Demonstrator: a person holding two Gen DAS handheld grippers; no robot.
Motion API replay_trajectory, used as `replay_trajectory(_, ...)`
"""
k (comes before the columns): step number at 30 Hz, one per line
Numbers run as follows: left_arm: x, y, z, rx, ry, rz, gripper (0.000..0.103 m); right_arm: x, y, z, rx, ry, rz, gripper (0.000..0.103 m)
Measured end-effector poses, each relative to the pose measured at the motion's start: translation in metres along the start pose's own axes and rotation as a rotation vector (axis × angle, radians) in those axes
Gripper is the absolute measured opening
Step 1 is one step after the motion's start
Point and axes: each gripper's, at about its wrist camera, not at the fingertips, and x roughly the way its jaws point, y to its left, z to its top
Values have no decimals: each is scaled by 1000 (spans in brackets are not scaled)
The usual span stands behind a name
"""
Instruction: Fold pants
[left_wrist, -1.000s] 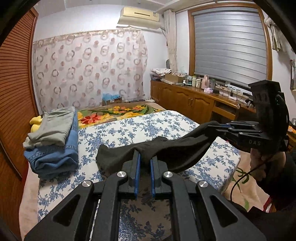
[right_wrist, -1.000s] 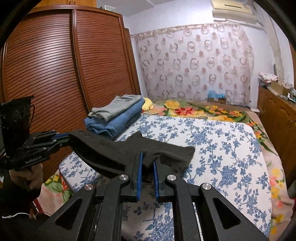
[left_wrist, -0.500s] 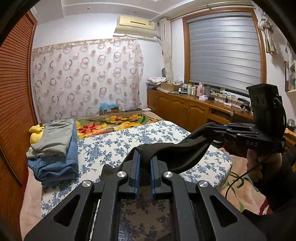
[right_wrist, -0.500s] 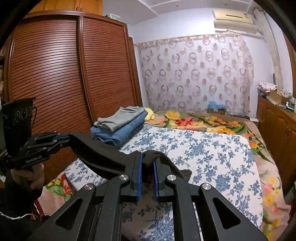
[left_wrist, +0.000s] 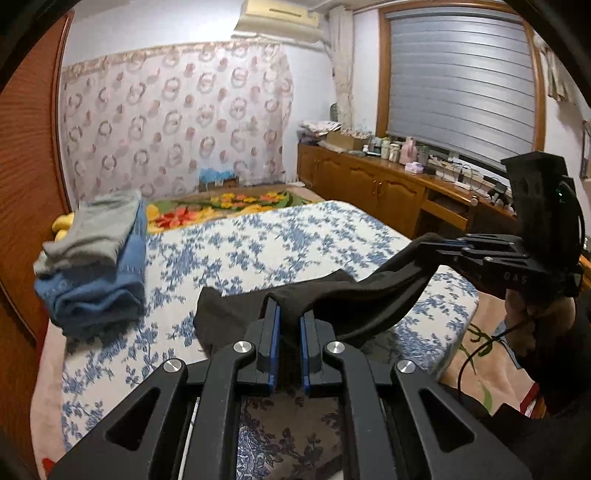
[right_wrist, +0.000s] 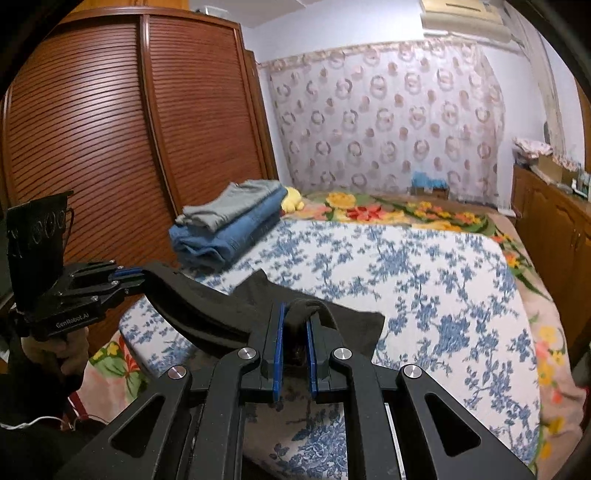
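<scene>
the left gripper (left_wrist: 289, 321) is clamped on a bunched edge of the black pants (left_wrist: 354, 295), its blue pads pressing the cloth between them, and the right gripper (right_wrist: 295, 325) is clamped the same way on another part of that edge, a loop of fabric humped over its tips. the pants hang slung between the two grippers above the near end of the bed (left_wrist: 277, 236), with a loose end trailing down onto the blue-flowered sheet beside the left gripper. compared with half a second ago the cloth sits lower again: then only a small tip of it reached the sheet, and now a wider flap lies spread on the bed, much as it did a second ago. both grips are unchanged, and the span of cloth between them is still sagging rather than taut. in the left view the right gripper shows at the right edge, with the holding hand (left_wrist: 535, 317) under it; in the right view the left gripper shows at the left edge. the stack (left_wrist: 92, 266) of folded grey and blue clothes stays at the far left of the bed by the wardrobe (right_wrist: 92, 140), well apart from the pants. the picture is slightly blurred.
</scene>
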Motion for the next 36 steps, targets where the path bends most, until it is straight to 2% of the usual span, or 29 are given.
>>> replay_trajectory(9,21,13,8,-18,3,41,10,38,-7,20,9,32,-20,10)
replay_trajectory(24,53,30,7,-59,48,71,11,94,-20,24,33,96,-43,10)
replay_trajectory(29,52,34,6,-68,49,81,21,107,-21,24,32,117,-49,10)
replay_trajectory(33,49,39,5,-71,35,105,46,117,-21,24,31,136,-51,10)
replay_trajectory(36,50,44,-1,-85,52,91,48,124,-22,24,29,142,-53,10)
